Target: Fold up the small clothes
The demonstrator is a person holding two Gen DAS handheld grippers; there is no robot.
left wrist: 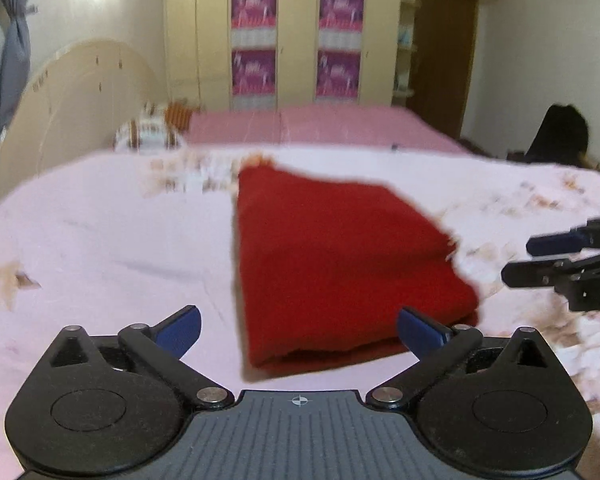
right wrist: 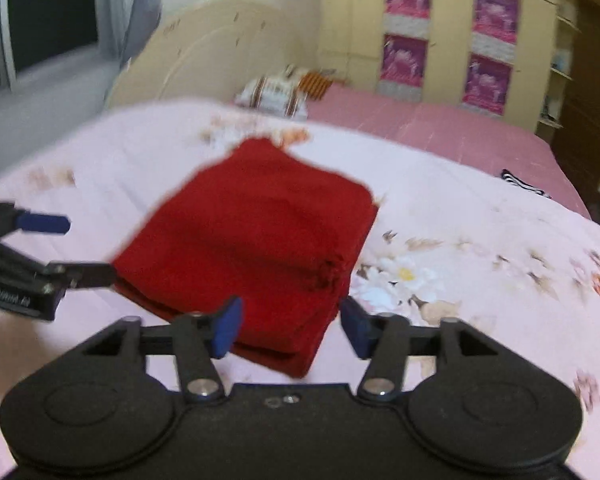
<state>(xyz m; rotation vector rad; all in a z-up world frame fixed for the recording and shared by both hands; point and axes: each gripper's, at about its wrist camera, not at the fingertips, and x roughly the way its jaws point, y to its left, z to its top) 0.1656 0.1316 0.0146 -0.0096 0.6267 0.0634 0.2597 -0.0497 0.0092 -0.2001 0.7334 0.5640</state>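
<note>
Red cloth, folded into a thick, soft, roughly rectangular pad of several layers, lying flat on the pale pink bedsheet, near the sheet's front edge and about midway across it; matte, slightly fuzzy weave, layered fold edges showing along the near side, a frayed or puckered spot on the right side. Sheet smooth and thin-looking, plain pink on the left half, printed with blurred beige and white flowers toward the right edge. Left gripper with jaws spread wide apart, holding nothing, blue rubbery pads on black jointed plastic arms, poised just in front of the cloth's near edge; seen from the right wrist view at the cloth's left corner, dark fingertip touching or just beside the fold, hard to tell through blur. Right gripper likewise parted, empty, flat blue pads flanking the cloth's near corner without clamping it. Beyond the sheet's far edge, a deeper pink mattress cover, striped pillows against a rounded cream headboard, and a tall cream wardrobe with glossy purple panels. Small striped black-and-white item near the sheet's far right edge, too blurred to identify
</note>
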